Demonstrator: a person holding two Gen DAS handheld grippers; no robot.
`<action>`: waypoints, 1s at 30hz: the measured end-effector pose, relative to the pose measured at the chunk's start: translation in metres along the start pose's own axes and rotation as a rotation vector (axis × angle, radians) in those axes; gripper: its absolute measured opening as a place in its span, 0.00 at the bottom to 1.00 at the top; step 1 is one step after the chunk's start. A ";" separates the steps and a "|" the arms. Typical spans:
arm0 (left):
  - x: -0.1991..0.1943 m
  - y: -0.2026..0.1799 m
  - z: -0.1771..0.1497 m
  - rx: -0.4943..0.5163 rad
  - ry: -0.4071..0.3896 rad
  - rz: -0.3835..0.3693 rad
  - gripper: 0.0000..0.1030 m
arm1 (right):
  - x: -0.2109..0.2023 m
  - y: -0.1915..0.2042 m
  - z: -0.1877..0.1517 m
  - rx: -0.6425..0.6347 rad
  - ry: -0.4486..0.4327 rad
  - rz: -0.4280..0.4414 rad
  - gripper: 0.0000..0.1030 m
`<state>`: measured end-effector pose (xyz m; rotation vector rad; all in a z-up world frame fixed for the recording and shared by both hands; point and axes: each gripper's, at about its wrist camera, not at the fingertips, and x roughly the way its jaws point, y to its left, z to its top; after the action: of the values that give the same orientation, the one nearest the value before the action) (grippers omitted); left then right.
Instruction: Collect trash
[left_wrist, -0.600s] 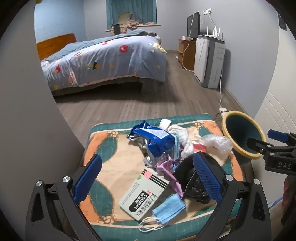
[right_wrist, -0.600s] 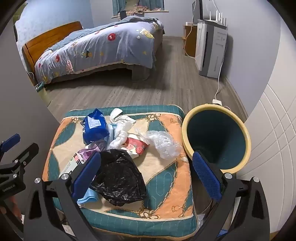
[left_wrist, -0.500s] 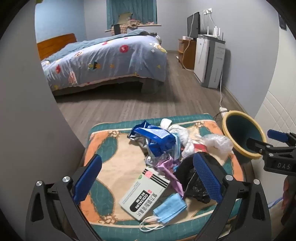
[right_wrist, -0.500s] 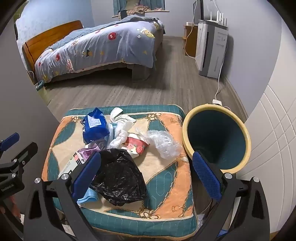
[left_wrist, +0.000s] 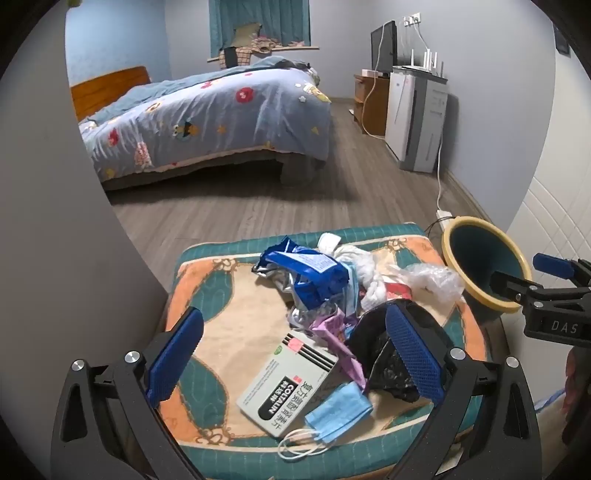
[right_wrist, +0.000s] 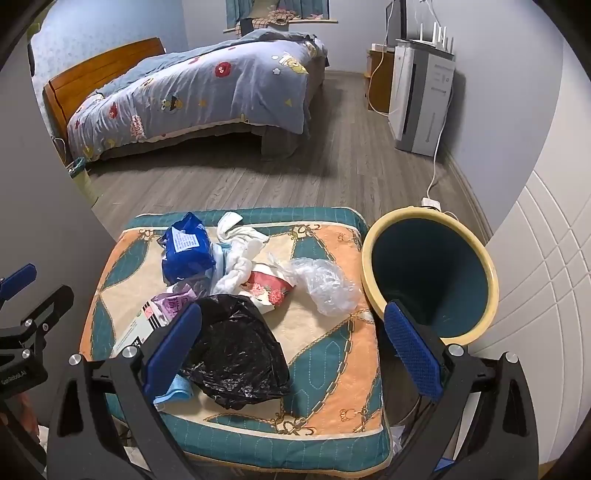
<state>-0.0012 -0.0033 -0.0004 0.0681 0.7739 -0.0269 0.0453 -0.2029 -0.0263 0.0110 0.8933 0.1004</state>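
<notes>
1. The left gripper (left_wrist: 293, 360) hangs over the near edge of a quilted cushion (left_wrist: 207, 280), its blue-padded fingers (left_wrist: 175, 356) spread wide and holding nothing.
2. The right gripper (right_wrist: 291, 343) has its fingers (right_wrist: 412, 347) just as wide apart and empty; its right finger covers part of the near rim of the waste bin (right_wrist: 432, 273), which stands just beside the cushion's right edge.
3. The trash lies heaped from the cushion's middle toward its near edge: a blue wrapper (left_wrist: 308, 273) toward the far edge, white cloth or tissue (right_wrist: 240, 258) beside it, and a clear plastic bag (right_wrist: 325, 284) nearest the bin.
4. A black plastic bag (right_wrist: 236, 350) sits near the near edge; in the left wrist view the right finger hides much of it.
5. A white medicine box (left_wrist: 288, 384) lies flat, partly under purple wrappers (left_wrist: 338, 334), with a blue face mask (left_wrist: 338, 411) touching its near corner.
6. A red floral packet (right_wrist: 269, 288) is half buried; what it is stays unclear, possibly a tissue pack.
</notes>
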 end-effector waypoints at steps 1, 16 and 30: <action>0.000 0.000 0.001 0.001 0.002 -0.002 0.95 | 0.000 0.000 0.000 -0.001 0.000 -0.001 0.95; 0.003 0.003 -0.002 -0.003 0.009 -0.010 0.95 | -0.002 -0.004 0.002 0.003 -0.017 -0.033 0.95; 0.004 0.003 -0.003 -0.002 0.009 -0.009 0.95 | -0.001 -0.005 0.002 0.011 -0.014 -0.038 0.95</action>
<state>-0.0004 0.0001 -0.0055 0.0627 0.7837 -0.0344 0.0467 -0.2083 -0.0243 0.0046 0.8793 0.0605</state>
